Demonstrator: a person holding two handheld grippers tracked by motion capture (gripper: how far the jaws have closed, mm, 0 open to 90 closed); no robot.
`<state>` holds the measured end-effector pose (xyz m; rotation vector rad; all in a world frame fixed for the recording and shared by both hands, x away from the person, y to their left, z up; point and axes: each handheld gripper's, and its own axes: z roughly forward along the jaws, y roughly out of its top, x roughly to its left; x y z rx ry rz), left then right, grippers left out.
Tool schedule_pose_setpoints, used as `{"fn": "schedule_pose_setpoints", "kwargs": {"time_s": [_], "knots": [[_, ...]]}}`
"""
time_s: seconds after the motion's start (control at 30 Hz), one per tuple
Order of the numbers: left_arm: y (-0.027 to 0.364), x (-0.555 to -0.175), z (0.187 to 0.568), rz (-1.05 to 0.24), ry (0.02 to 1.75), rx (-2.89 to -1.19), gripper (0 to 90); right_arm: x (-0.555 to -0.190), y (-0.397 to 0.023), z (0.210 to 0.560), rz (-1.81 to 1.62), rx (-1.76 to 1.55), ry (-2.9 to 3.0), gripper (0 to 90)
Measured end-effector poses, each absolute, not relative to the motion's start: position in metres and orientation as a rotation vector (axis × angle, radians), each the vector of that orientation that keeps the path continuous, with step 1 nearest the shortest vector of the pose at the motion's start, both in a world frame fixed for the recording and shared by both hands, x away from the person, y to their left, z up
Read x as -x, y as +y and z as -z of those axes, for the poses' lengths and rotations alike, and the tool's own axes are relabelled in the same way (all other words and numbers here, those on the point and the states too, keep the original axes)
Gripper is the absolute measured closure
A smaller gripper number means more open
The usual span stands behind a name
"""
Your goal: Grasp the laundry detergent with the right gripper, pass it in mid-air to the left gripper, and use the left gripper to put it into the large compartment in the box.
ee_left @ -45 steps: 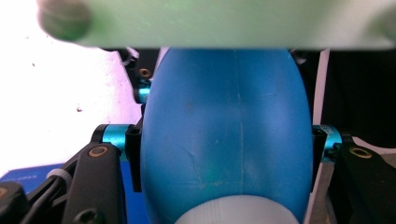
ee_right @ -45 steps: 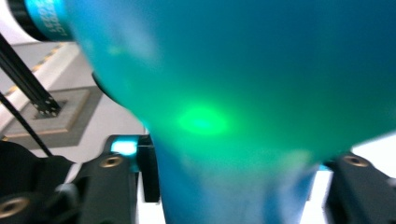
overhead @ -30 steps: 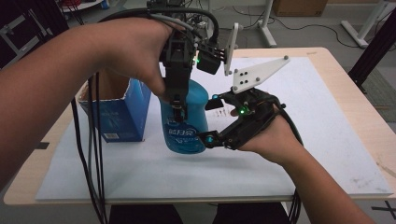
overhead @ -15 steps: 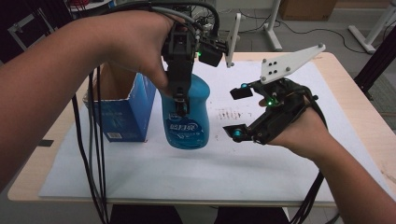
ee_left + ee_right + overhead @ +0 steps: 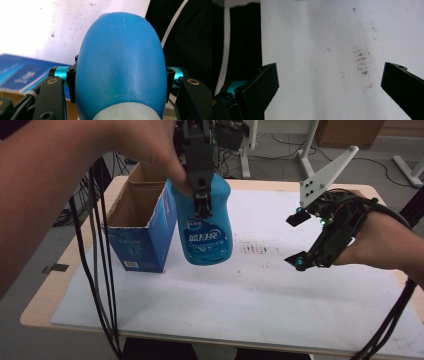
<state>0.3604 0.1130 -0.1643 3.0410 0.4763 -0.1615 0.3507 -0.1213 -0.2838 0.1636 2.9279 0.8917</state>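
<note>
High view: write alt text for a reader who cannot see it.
The left gripper holds a blue bottle by its top, lifted beside an open blue box on a white-covered table. To the right, the right gripper hovers open and empty over the table, apart from the bottle.

Smooth blue plastic bottle [image 5: 206, 220]; matt cardboard box [image 5: 142, 222], smudged white tabletop [image 5: 260, 285]
</note>
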Motion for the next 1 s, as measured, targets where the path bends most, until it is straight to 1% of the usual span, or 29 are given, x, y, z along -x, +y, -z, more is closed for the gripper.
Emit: {"fn": "schedule_pose_setpoints", "kwargs": {"time_s": [0.2,0.27,0.33,0.37,0.4,0.47,0.57,0.77,0.83,0.87,0.9,1.0], "knots": [[0.131,-0.372,0.145,0.149,0.749,-2.973,39.1,-0.353,-0.127,0.278,-0.803,-0.126,2.966,0.5],[0.139,-0.375,0.137,0.135,0.811,-2.96,39.1,-0.354,-0.128,0.278,-0.798,-0.124,2.969,0.6],[0.149,-0.379,0.13,0.126,0.942,-2.926,39.0,-0.355,-0.129,0.279,-0.785,-0.125,2.979,0.6],[0.149,-0.379,0.13,0.126,0.942,-2.926,39.0,-0.355,-0.129,0.279,-0.785,-0.125,2.979,0.6],[0.157,-0.381,0.124,0.098,1.026,-2.905,39.0,-0.356,-0.129,0.281,-0.776,-0.123,2.983,0.6],[0.166,-0.384,0.118,0.058,1.109,-2.892,39.0,-0.358,-0.129,0.282,-0.764,-0.116,2.982,0.6],[0.18,-0.385,0.11,0.01,1.268,-2.814,39.0,-0.359,-0.129,0.281,-0.777,-0.116,2.972,0.6],[0.207,-0.39,0.095,-0.011,1.55,-2.619,39.0,-0.358,-0.129,0.281,-0.782,-0.113,2.968,0.6],[0.215,-0.392,0.094,-0.023,1.649,-2.554,39.0,-0.358,-0.128,0.281,-0.78,-0.111,2.969,0.6],[0.215,-0.392,0.094,-0.023,1.649,-2.554,39.0,-0.358,-0.128,0.281,-0.78,-0.111,2.969,0.6],[0.222,-0.395,0.095,-0.036,1.732,-2.508,39.0,-0.357,-0.128,0.281,-0.774,-0.119,2.97,0.6],[0.232,-0.399,0.098,-0.076,1.841,-2.458,39.0,-0.357,-0.128,0.281,-0.764,-0.118,2.969,0.6]]}}
